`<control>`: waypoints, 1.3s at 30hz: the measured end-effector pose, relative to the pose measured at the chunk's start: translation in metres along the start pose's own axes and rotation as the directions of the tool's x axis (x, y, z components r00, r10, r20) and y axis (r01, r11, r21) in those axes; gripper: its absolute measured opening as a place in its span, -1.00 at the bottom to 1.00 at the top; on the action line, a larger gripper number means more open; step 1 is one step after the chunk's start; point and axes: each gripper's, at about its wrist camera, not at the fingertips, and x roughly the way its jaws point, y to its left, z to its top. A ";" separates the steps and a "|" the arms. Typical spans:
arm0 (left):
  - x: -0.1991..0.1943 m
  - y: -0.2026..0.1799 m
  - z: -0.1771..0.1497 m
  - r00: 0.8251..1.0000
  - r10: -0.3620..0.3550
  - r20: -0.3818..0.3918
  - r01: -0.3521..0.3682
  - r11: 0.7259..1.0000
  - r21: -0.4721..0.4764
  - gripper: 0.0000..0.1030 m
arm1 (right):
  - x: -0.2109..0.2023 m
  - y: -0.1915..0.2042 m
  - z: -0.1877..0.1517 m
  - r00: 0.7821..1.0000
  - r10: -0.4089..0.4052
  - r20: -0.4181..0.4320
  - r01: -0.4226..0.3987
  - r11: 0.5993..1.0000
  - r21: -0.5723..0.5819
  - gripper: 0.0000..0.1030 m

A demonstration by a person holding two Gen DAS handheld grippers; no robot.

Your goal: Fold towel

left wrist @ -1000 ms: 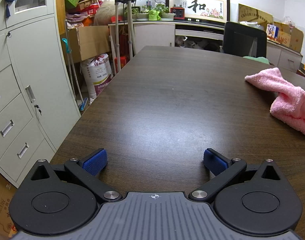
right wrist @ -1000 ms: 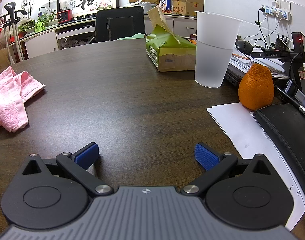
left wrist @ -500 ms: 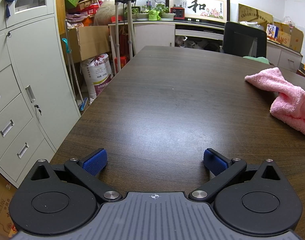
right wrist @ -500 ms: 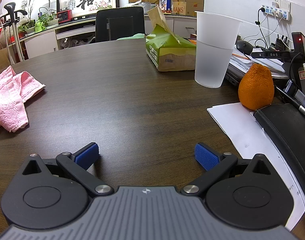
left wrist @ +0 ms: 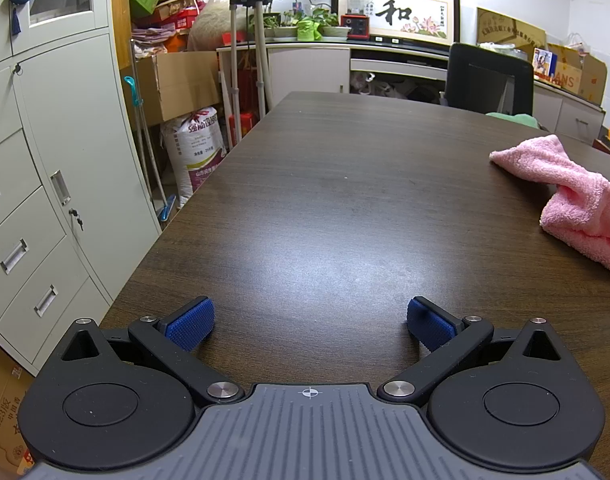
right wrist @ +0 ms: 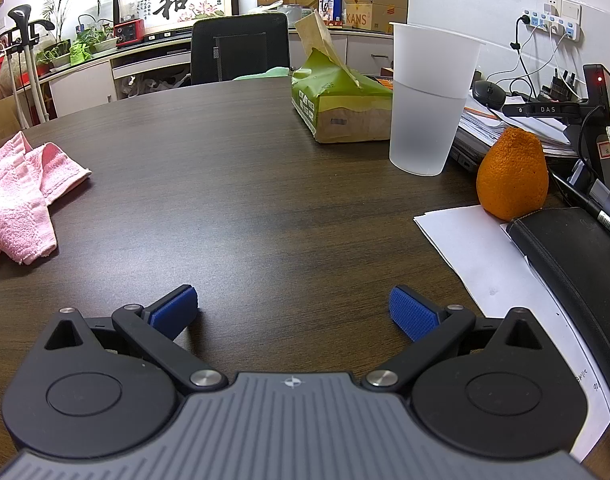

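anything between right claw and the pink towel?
No. In the right wrist view only bare dark table lies between the open right claw and the crumpled pink towel at far left.

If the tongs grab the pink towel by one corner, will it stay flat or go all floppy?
Probably floppy: the pink towel already lies crumpled in soft folds on the table, so the rest would likely dangle. Its fluffy terry surface should grip well. It looks light, so a push might bunch it up.
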 end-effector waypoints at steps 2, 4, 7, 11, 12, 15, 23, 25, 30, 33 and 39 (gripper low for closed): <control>0.000 0.000 0.000 1.000 0.000 0.000 0.000 1.000 0.000 1.00 | 0.000 0.000 0.000 1.000 0.000 0.000 0.000 1.000 0.000 1.00; 0.000 0.000 0.000 1.000 0.000 0.000 0.000 1.000 0.000 1.00 | 0.000 0.000 0.000 1.000 -0.002 0.000 0.002 1.000 0.001 1.00; 0.000 0.000 0.000 1.000 0.000 0.000 0.000 1.000 0.000 1.00 | 0.000 0.000 0.000 1.000 -0.004 0.000 0.004 1.000 0.003 1.00; 0.000 0.000 0.000 1.000 0.000 0.000 0.000 1.000 0.000 1.00 | -0.001 0.000 0.000 1.000 -0.007 0.000 0.007 1.000 0.006 1.00; 0.000 0.000 0.000 1.000 0.000 0.000 0.000 1.000 0.000 1.00 | 0.000 0.000 0.000 1.000 -0.010 0.000 0.010 1.000 0.008 1.00; 0.000 0.000 0.000 1.000 0.000 0.000 0.000 1.000 0.000 1.00 | 0.000 0.001 0.000 1.000 -0.012 0.000 0.012 1.000 0.010 1.00; 0.000 0.000 0.000 1.000 0.000 0.000 0.000 1.000 0.000 1.00 | 0.001 0.003 0.001 1.000 -0.024 0.000 0.024 1.000 0.019 1.00; 0.000 0.000 0.000 1.000 0.000 0.000 0.000 1.000 0.000 1.00 | 0.001 0.003 0.001 1.000 -0.025 0.000 0.025 0.999 0.021 1.00; 0.000 0.000 0.000 1.000 0.000 0.000 0.000 1.000 0.001 1.00 | 0.001 0.002 0.001 1.000 -0.025 0.000 0.025 0.999 0.022 1.00; 0.000 0.000 0.000 1.000 0.000 0.000 0.000 1.000 0.000 1.00 | 0.002 0.003 0.002 1.000 -0.030 0.000 0.030 0.999 0.026 1.00; 0.000 0.000 0.000 1.000 0.000 0.000 0.000 1.000 0.000 1.00 | 0.003 0.003 0.003 0.999 -0.035 0.000 0.035 0.999 0.030 1.00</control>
